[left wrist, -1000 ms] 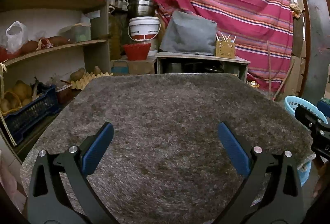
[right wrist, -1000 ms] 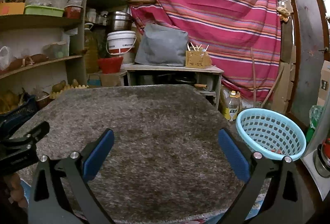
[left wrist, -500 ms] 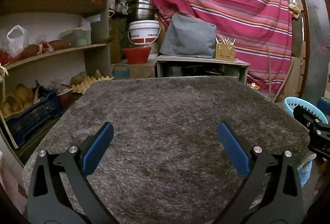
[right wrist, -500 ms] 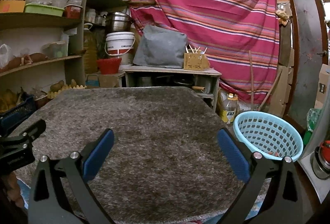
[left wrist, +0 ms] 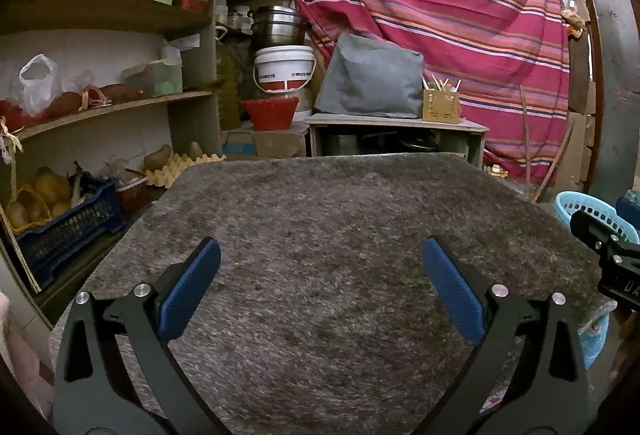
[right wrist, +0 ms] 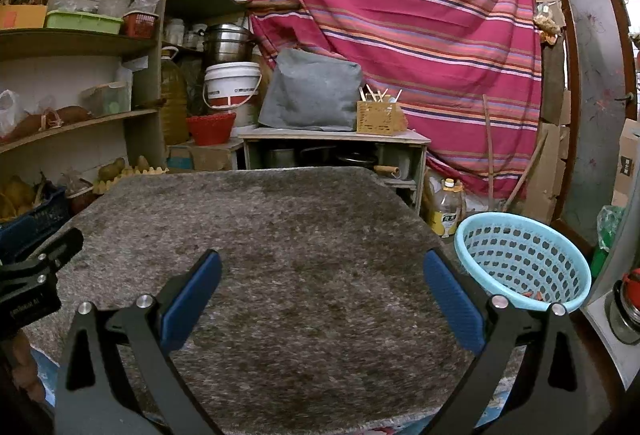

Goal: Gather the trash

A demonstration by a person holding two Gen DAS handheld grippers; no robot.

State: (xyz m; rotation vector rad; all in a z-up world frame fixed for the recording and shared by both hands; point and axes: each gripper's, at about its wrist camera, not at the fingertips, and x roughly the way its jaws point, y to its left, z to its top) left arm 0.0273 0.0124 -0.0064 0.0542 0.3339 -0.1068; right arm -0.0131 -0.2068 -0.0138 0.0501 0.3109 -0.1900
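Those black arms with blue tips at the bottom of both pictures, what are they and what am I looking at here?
They are two hand-held claws, one in each of a person's hands, each carrying a wide-angle camera that looks forward between its fingers. One picture comes from the left claw, the other from the right claw. Both are open and hold nothing. Below them lies a grey shaggy mat with nothing visible on it. Past its right edge stands a light blue basket with a few small scraps at the bottom. Shelves and a striped cloth fill the background.
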